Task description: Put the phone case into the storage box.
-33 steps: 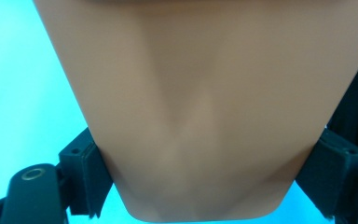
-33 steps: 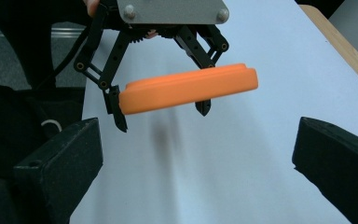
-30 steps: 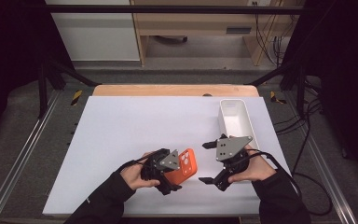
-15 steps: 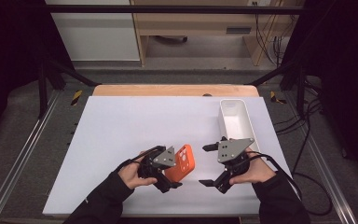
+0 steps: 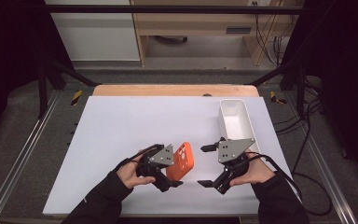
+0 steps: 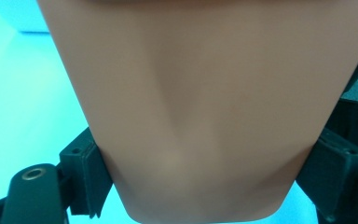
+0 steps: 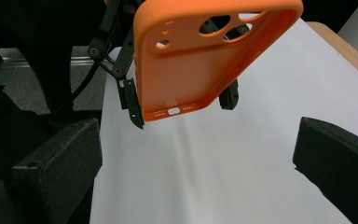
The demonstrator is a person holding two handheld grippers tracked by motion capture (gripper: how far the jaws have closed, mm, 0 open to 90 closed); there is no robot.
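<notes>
No brand, label or printed writing is readable anywhere: the orange phone case (image 5: 181, 161) is showing only camera cut-outs near its top and port and speaker holes along its bottom edge in the right gripper view, and the white bin (image 5: 235, 122) is showing plain sides.

The left gripper (image 5: 173, 176) is clamping the phone case. In the left gripper view its two black jaws are pressing against the case's two long edges, one on each side, with the case's smooth surface spanning the whole gap between them. The jaws are closed down to the width of the case and no further. In the high view the case is being held above the white table (image 5: 121, 130), near the front edge and a little left of centre, standing roughly on its edge and tilted, its camera cut-outs toward the far side.

The right gripper (image 5: 209, 165) is sitting just beside the case, on its right, not touching it. Its jaws are standing wide apart with nothing between them; in the right gripper view white table surface is lying between the two black jaws (image 7: 205, 182), and the case (image 7: 200, 56) is hanging beyond them, apart from both.

The white bin is resting at the table's right side, just behind the right gripper.
</notes>
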